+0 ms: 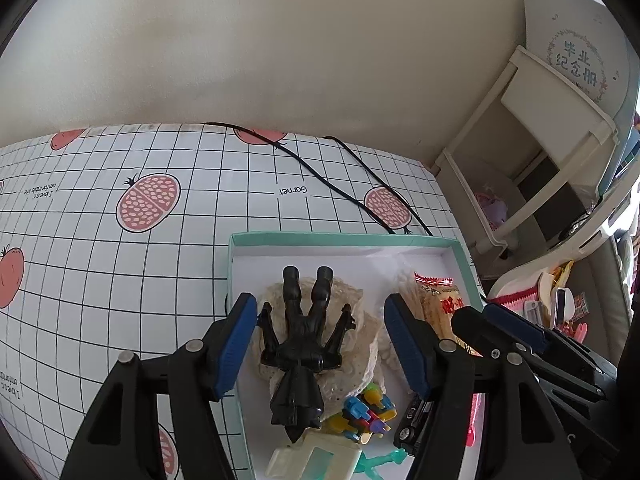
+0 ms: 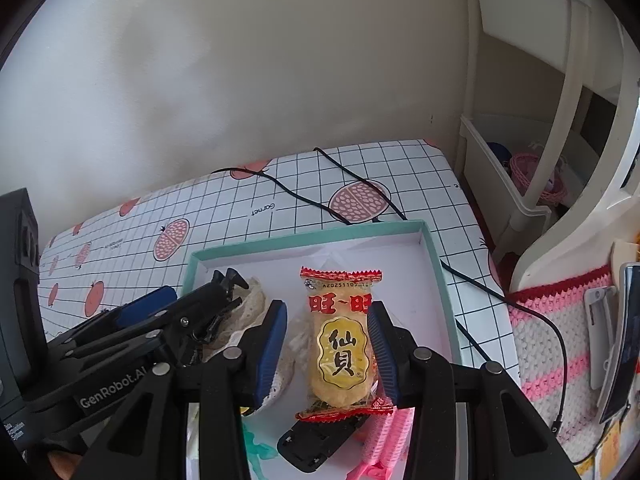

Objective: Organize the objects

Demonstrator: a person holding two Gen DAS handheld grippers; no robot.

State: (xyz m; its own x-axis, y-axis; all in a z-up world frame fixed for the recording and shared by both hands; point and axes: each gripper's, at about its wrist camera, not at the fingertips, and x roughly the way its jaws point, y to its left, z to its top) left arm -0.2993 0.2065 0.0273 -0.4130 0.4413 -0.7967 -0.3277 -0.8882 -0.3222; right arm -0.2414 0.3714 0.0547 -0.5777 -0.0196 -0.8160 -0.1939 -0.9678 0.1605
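Box: teal-rimmed box (image 1: 466, 268) with white floor, lying flat on the table; far rim at 12 o'clock in both views, right wall (image 2: 440, 276) close to the table's right edge.
Left gripper (image 1: 320, 340): jaws spread wide, straddling the black figure (image 1: 302, 344) without touching it; left pad (image 1: 236, 344) stands over the box's left rim.
Black figure: lies face up on a cream lace doily (image 1: 360, 360), legs toward 12 o'clock.
Right gripper (image 2: 327, 354): jaws apart, one pad on each side of the rice cracker packet (image 2: 342, 344); contact with the wrapper cannot be confirmed.
Rice cracker packet: inside the box, right half, long axis toward 12 o'clock.
Other contents: coloured block toy (image 1: 366, 410), black toy car (image 1: 412, 424), cream plastic piece (image 1: 312, 460), pink item (image 2: 384, 440), all crowded at the 6 o'clock end.
Open room: bare box floor from the packet to the far rim; bare tablecloth from 9 to 12 o'clock.
Surface: white grid tablecloth (image 1: 100, 264) with pomegranate prints; black cable (image 1: 320, 176) crosses it behind the box.
Room: cream wall at 12 o'clock; white shelf unit (image 1: 520, 152) at 2 o'clock, just beside the table edge.
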